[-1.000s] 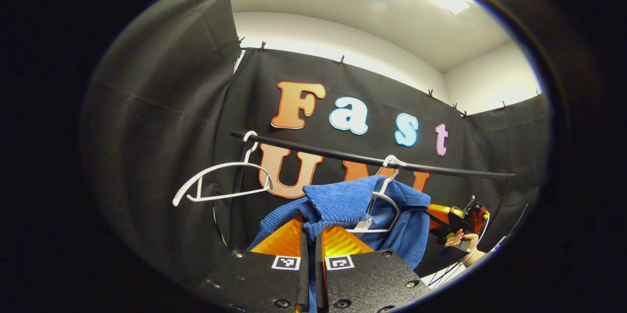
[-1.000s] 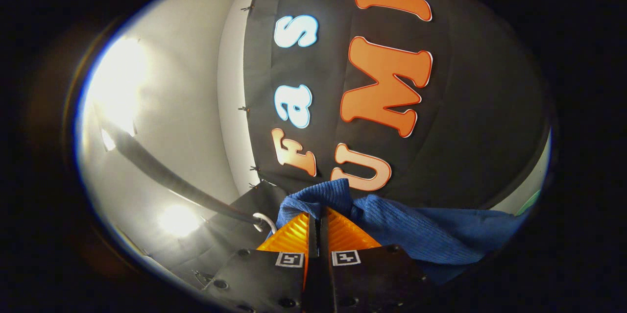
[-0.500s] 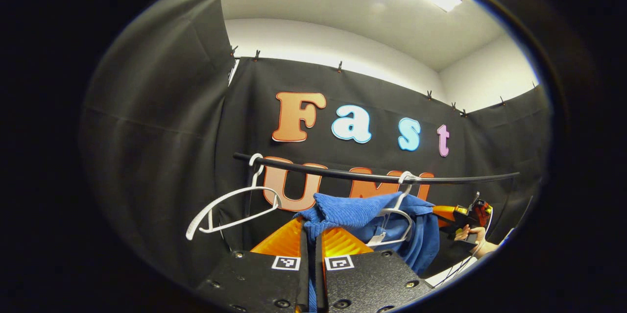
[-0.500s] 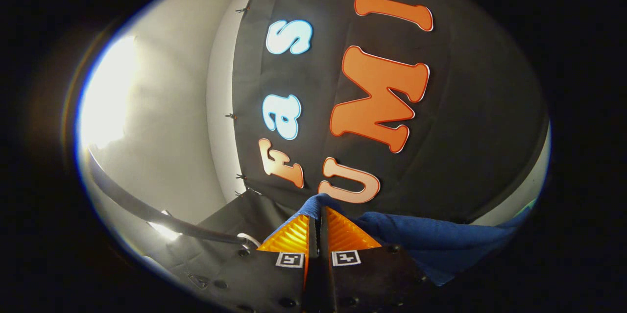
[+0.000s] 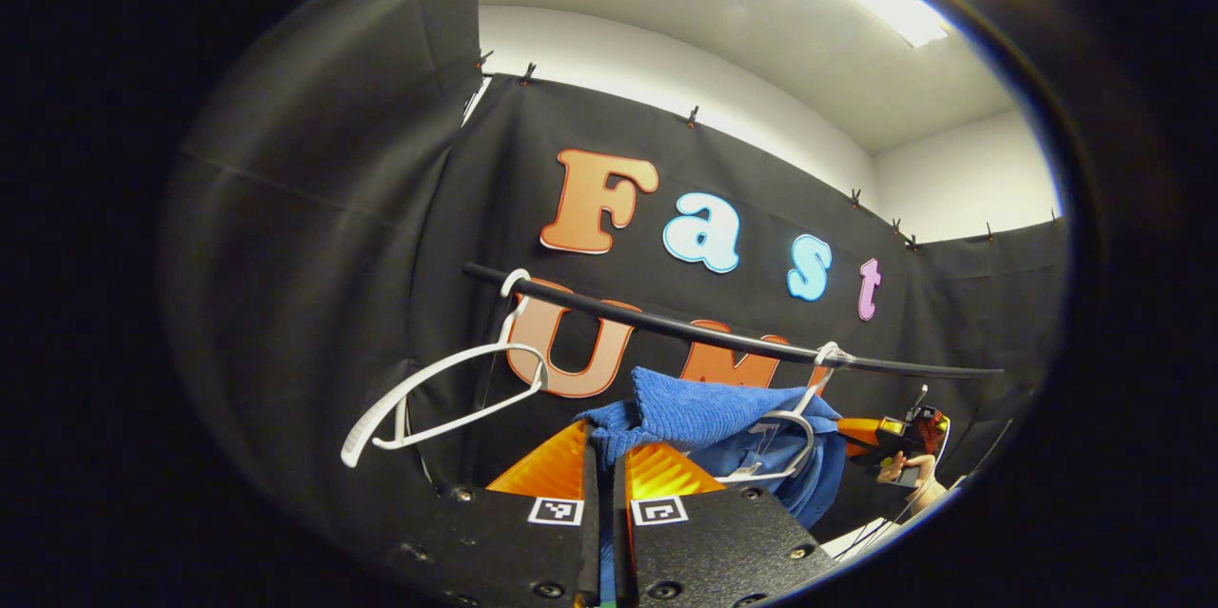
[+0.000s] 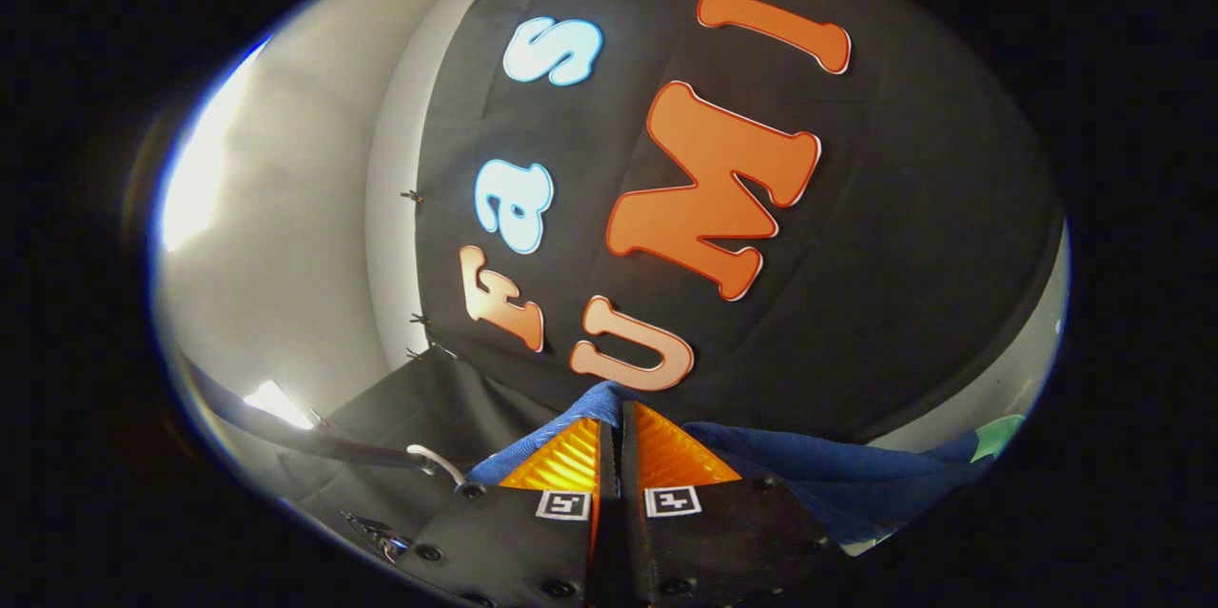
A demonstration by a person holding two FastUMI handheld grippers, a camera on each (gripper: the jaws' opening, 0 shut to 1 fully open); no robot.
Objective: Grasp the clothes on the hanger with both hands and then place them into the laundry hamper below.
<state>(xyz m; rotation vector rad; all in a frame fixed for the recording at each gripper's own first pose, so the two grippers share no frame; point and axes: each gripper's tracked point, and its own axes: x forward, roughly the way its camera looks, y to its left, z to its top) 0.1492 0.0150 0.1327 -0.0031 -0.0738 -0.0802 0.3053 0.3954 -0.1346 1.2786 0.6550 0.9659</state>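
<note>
A blue ribbed-knit sweater (image 5: 709,418) is draped over a white plastic hanger (image 5: 790,441) on the black rail (image 5: 685,330), stretched sideways between the grippers. Its fabric is pinched by the closed left hand-held gripper (image 5: 603,456) and by the closed right hand-held gripper (image 6: 614,441). An empty white hanger (image 5: 442,389) hangs beside it.

Two hangers (image 5: 433,389), one blue garment (image 5: 709,413), seemingly

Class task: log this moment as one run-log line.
left gripper: shut on blue sweater | right gripper: shut on sweater | white hanger: on rail | hamper: not reached
</note>
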